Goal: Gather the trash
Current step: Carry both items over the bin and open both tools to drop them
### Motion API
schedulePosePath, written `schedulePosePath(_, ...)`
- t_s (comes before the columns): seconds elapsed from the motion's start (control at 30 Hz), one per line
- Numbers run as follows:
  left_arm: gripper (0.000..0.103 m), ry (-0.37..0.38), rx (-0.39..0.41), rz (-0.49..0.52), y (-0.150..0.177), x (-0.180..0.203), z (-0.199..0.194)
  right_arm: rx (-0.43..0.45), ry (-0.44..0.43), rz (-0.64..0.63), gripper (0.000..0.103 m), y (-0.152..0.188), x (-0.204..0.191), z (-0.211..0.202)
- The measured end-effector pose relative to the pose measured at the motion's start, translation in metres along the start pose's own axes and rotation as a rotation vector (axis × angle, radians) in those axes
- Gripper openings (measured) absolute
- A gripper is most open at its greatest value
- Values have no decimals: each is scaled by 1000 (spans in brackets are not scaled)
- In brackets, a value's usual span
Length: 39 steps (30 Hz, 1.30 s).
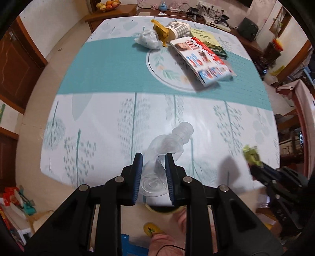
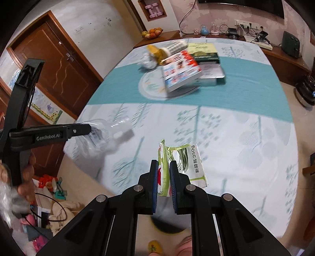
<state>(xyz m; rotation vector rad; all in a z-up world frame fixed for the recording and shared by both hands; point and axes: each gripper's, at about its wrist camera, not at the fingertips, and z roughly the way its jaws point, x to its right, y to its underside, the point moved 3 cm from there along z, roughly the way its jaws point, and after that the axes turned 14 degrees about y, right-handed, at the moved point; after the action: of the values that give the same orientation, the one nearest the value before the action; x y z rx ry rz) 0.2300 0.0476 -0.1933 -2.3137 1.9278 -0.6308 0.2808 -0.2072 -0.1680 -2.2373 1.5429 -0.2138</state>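
My left gripper (image 1: 154, 157) is shut on a crushed clear plastic bottle (image 1: 169, 141) and holds it above the table's near edge; the bottle also shows in the right wrist view (image 2: 106, 132). My right gripper (image 2: 163, 165) is shut on a green and white food wrapper (image 2: 185, 163) above the table's near side; the wrapper shows at the right in the left wrist view (image 1: 251, 154). A crumpled white plastic bag (image 1: 147, 39), a yellow wrapper (image 1: 160, 31) and a checked paper cup (image 1: 178, 29) lie at the far side of the table (image 1: 98, 74).
A red and white magazine (image 1: 202, 61) leans over green books (image 1: 210, 42) beyond the table's middle. A fruit bowl (image 1: 108, 5) and cabled devices (image 1: 214, 15) stand on furniture behind. A dark round bin opening (image 1: 165, 208) is below the table's near edge. Toys (image 1: 17, 200) lie on the floor at left.
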Motion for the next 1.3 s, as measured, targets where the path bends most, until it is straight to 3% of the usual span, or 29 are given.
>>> schedulePosePath(0.33,20,114,-25,5,106,2,-42,-58,-75,6,11,79,-55,-34)
schedulePosePath(0.57,20,163,-97,9,171,-3,-24,-139,-65,8,11,149,-77,-23)
schedulePosePath(0.77,20,163,-151,17,212,-18,40,-198,-36,54,11,198,-77,27)
schedulePosePath(1.2,21,194,-183,26,267,-53,234,-303,-4,190,12,285,-43,213)
schedulePosePath(1.3,21,214,-203,18,275,-61,266,-330,-14,189,22,298,-37,253)
